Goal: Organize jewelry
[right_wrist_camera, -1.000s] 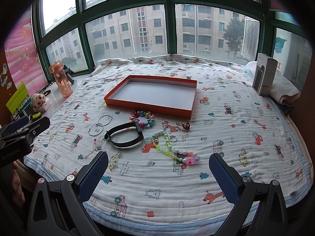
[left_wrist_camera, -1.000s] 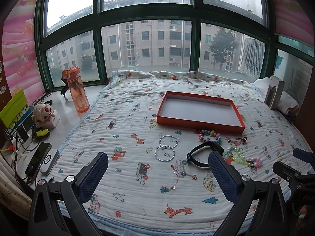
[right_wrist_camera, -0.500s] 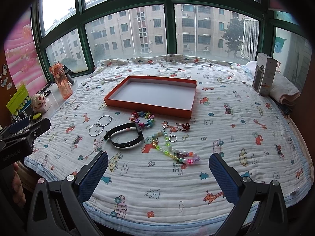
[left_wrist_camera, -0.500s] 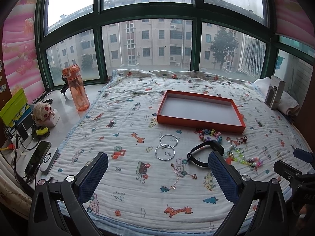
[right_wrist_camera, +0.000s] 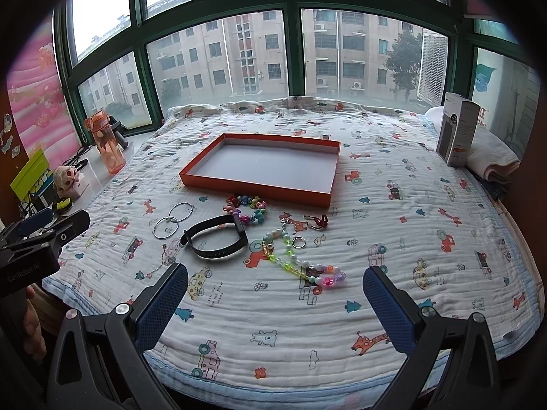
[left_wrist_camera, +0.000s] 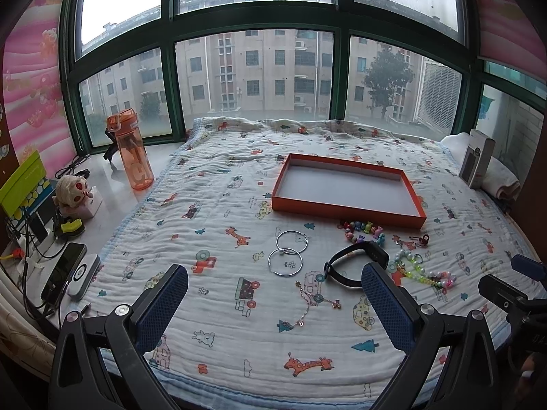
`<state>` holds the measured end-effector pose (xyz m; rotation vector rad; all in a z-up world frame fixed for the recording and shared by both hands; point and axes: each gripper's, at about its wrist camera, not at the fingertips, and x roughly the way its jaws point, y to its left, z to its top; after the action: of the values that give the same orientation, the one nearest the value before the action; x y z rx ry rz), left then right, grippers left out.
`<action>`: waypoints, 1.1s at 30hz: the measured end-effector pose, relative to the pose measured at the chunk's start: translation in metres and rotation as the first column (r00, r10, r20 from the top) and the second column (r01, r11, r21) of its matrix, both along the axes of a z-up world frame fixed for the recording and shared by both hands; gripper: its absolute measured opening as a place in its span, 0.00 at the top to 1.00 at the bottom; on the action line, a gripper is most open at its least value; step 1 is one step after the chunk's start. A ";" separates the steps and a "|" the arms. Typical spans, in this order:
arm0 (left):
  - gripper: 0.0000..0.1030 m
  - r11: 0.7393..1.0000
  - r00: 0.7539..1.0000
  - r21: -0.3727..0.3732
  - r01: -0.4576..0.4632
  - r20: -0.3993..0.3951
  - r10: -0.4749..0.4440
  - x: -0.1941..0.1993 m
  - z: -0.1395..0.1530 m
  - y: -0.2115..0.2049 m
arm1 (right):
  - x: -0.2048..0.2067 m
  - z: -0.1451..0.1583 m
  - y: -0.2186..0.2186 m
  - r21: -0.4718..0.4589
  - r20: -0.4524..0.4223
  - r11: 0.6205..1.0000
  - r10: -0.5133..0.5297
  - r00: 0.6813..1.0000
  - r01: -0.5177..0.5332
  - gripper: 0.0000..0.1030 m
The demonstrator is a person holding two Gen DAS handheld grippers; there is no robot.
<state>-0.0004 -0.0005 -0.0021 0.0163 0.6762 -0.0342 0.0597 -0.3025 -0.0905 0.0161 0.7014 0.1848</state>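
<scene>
An empty orange tray (left_wrist_camera: pixel 348 212) (right_wrist_camera: pixel 256 193) lies on the patterned quilt. In front of it lie two silver hoops (left_wrist_camera: pixel 287 253) (right_wrist_camera: pixel 172 220), a black band (left_wrist_camera: pixel 355 263) (right_wrist_camera: pixel 217 239), a colourful bead bracelet (left_wrist_camera: pixel 364 230) (right_wrist_camera: pixel 246 206), a pastel bead strand (left_wrist_camera: pixel 424 271) (right_wrist_camera: pixel 301 263), a thin chain (left_wrist_camera: pixel 307 307), a small ring (right_wrist_camera: pixel 298 242) and a red clip (right_wrist_camera: pixel 318 221). My left gripper (left_wrist_camera: pixel 273 304) is open and empty near the front edge. My right gripper (right_wrist_camera: pixel 275 304) is open and empty, also near the front edge.
An orange bottle (left_wrist_camera: pixel 133 152), a plush toy (left_wrist_camera: pixel 75 188), a phone (left_wrist_camera: pixel 63 278) and cables sit on the left ledge. A white and black box (right_wrist_camera: pixel 459 133) stands on folded towels at the right. Windows run behind the bed.
</scene>
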 end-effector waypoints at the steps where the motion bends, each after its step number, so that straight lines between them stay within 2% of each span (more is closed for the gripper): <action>1: 0.00 1.000 1.000 -0.002 0.002 -0.004 -0.002 0.000 0.000 0.000 | 0.000 -0.001 0.000 -0.001 0.000 1.000 0.000 1.000 0.000 0.00; 7: 0.00 1.000 1.000 -0.016 0.013 -0.016 -0.013 0.003 -0.001 0.000 | -0.001 -0.001 0.000 0.000 0.001 1.000 0.000 1.000 0.000 0.00; 33: 0.00 1.000 0.999 0.009 0.015 -0.041 -0.014 0.021 -0.012 -0.001 | 0.007 0.000 -0.002 0.008 0.010 1.000 0.012 1.000 -0.012 0.00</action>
<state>0.0205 -0.0018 -0.0141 0.0296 0.7172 -0.0456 0.0662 -0.3044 -0.0903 0.0190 0.6911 0.1990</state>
